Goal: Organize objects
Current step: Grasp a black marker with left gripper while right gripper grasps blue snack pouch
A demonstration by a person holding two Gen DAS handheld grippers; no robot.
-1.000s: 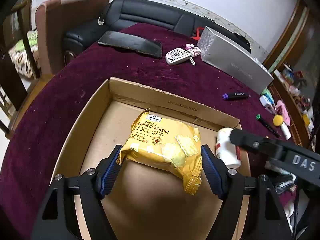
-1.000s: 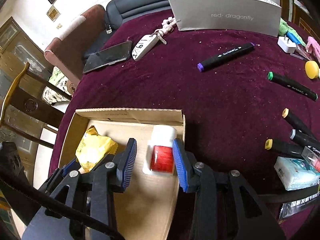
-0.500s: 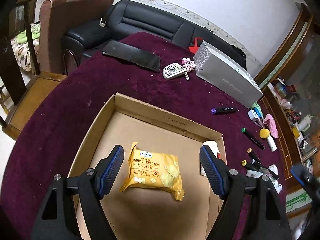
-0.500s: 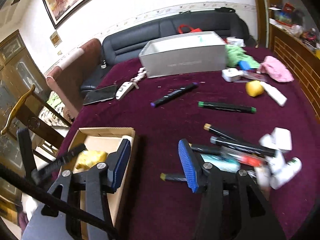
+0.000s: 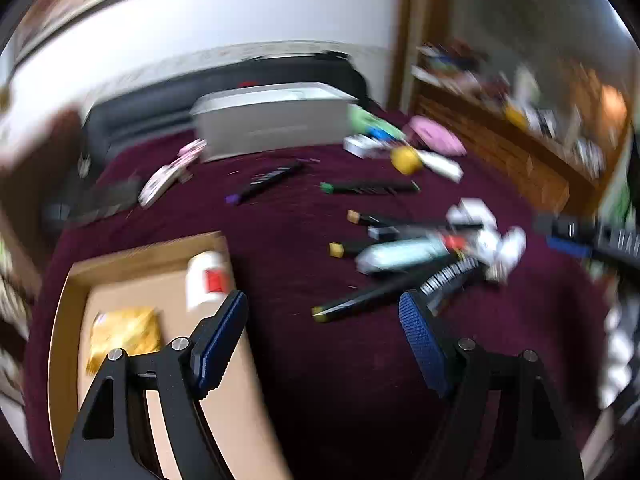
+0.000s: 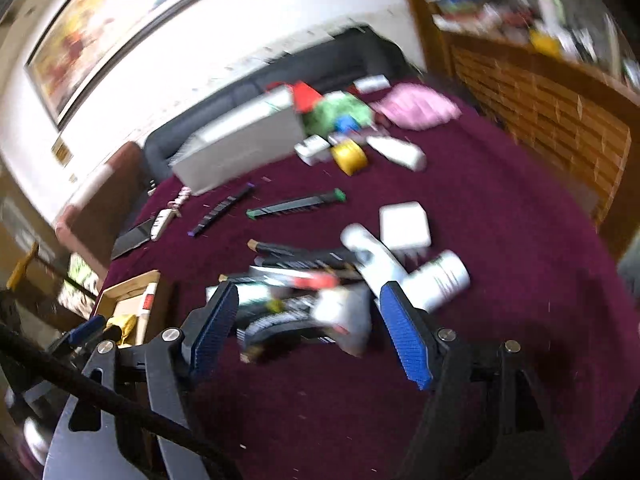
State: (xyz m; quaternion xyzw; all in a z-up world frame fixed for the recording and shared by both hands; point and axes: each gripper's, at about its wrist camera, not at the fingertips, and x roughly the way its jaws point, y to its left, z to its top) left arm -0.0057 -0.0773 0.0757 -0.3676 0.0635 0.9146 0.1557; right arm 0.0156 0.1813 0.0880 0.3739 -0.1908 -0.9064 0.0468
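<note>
1. Cardboard box (image 5: 152, 256) sits at the near left of the maroon cloth (image 5: 288, 248); a white bottle (image 5: 206, 280) and a yellow packet (image 5: 124, 334) already lie inside it.
2. Left gripper (image 5: 320, 340) is spread with nothing between its jaws, hanging over bare cloth just right of the box.
3. Right gripper (image 6: 306, 324) has just been opening; its jaws stand wide and press on nothing, hovering above the pile (image 6: 320, 280) of markers, tubes and packs to the right of the box.
4. Next pick is probably from that pile. Choose a single item lying clear at its edge, not a tangle of several.
5. Nearest to the left gripper is a black marker (image 5: 368, 294), yellow tip toward the box, its long axis running from lower left up to the right.
6. Turn the jaws across that axis, come down at mid-length, and close only once the blur settles.
7. Lay it in the box alongside the bottle, parallel to the long wall.
</note>
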